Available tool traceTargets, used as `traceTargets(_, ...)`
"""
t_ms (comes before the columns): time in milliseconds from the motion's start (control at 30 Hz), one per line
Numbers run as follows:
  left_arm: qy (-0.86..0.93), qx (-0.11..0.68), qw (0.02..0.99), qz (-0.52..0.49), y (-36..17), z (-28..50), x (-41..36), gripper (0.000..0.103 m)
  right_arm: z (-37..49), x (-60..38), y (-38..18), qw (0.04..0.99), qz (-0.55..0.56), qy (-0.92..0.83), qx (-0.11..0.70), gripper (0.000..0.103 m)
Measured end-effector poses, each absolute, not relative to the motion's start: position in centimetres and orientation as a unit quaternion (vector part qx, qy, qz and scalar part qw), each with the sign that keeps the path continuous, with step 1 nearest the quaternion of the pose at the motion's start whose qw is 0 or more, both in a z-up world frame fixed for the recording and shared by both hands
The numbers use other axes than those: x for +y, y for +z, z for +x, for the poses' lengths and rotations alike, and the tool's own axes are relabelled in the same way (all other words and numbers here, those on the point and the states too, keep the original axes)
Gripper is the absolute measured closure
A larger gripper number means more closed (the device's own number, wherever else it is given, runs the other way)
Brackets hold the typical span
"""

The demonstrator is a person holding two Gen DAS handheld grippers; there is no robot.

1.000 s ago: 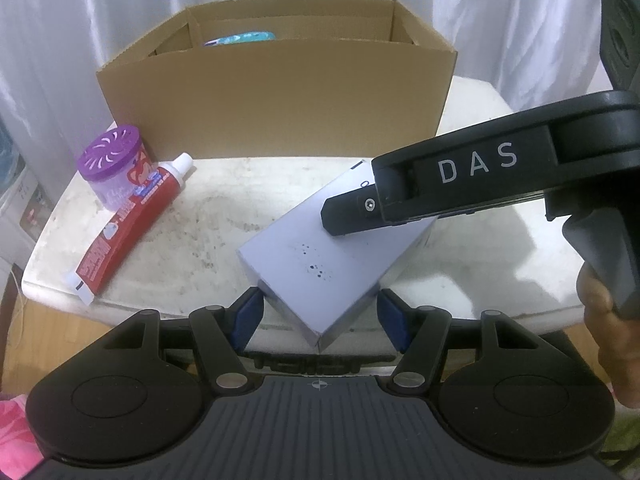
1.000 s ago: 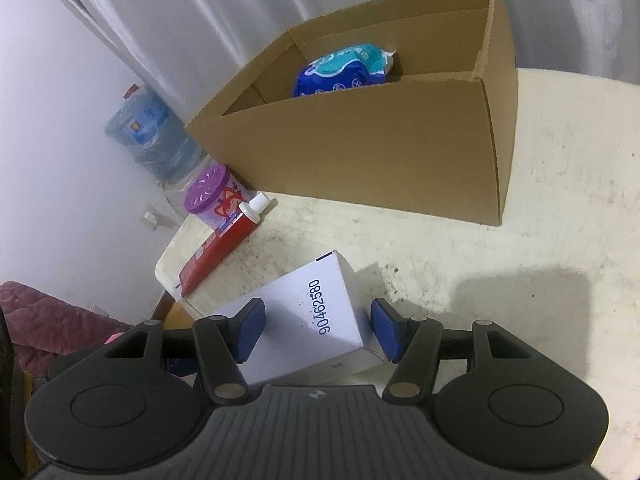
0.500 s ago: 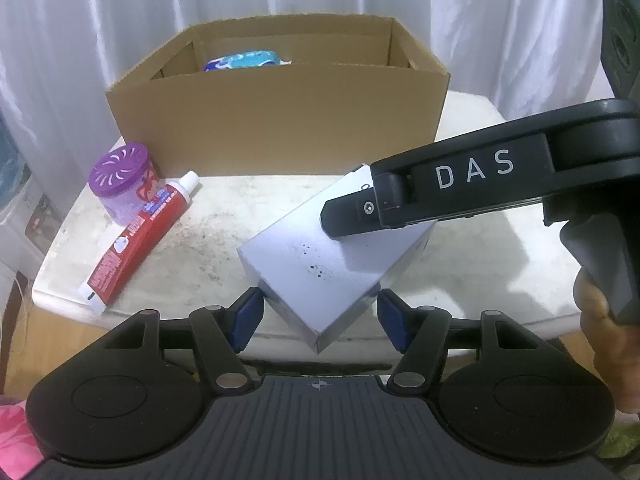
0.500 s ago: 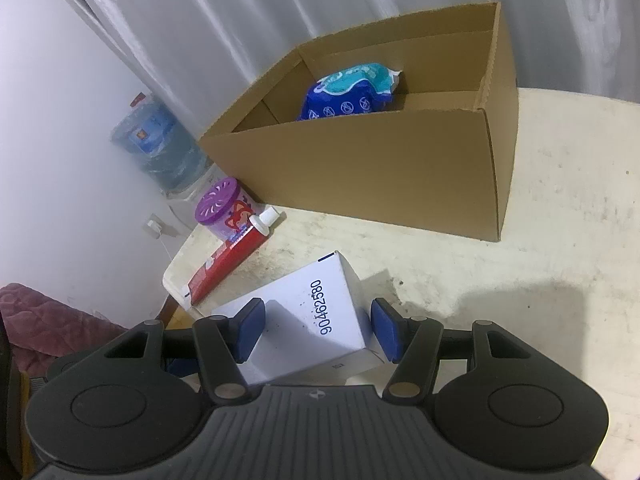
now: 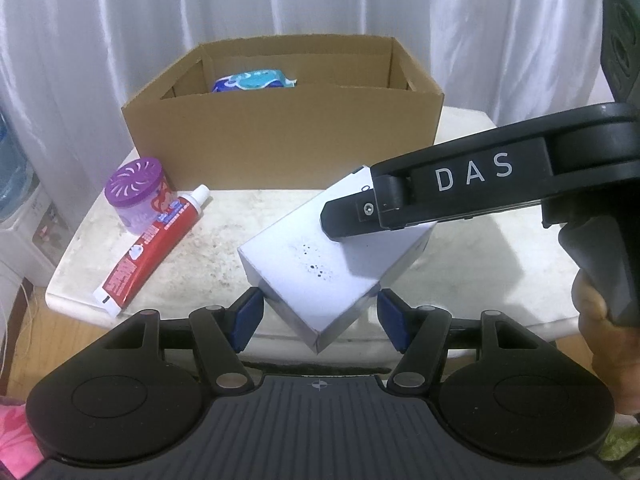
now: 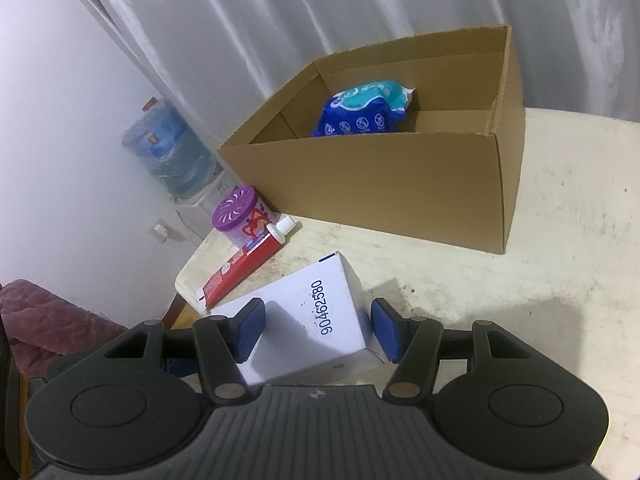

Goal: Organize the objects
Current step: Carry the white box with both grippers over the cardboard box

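A white rectangular box (image 5: 320,268) (image 6: 316,312) with a printed number is lifted above the table's near edge. My left gripper (image 5: 320,312) is shut on its near end, blue pads against both sides. My right gripper (image 6: 316,324) is shut on its other end and shows in the left wrist view (image 5: 352,216) reaching in from the right. An open cardboard box (image 5: 288,132) (image 6: 392,184) stands behind, with a blue wipes pack (image 5: 254,80) (image 6: 364,110) inside.
A red toothpaste tube (image 5: 152,248) (image 6: 244,264) and a purple-lidded air freshener jar (image 5: 136,192) (image 6: 240,220) sit left on the stained white table (image 5: 224,232). A water dispenser bottle (image 6: 164,152) stands beyond the table's left edge.
Both grippers have risen with the white box held between them. The cardboard box now sits lower in view and more of its inside shows.
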State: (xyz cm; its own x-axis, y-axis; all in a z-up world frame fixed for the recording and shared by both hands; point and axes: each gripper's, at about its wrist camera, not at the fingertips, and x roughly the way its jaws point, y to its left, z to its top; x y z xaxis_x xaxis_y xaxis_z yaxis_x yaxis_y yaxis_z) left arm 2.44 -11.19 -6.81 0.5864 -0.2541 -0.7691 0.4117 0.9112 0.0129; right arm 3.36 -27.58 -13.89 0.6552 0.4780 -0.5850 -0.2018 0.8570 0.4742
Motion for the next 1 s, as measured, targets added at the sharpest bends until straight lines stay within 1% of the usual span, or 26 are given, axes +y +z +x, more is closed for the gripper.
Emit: traceTargets(1000, -0.179, 0.382, 0.903, 0.086, -4.6, 1.7, -10.1, 0.04, 2.9, -26.0, -11.6, 0.903, 0.167, 0.203, 0.339, 0.041)
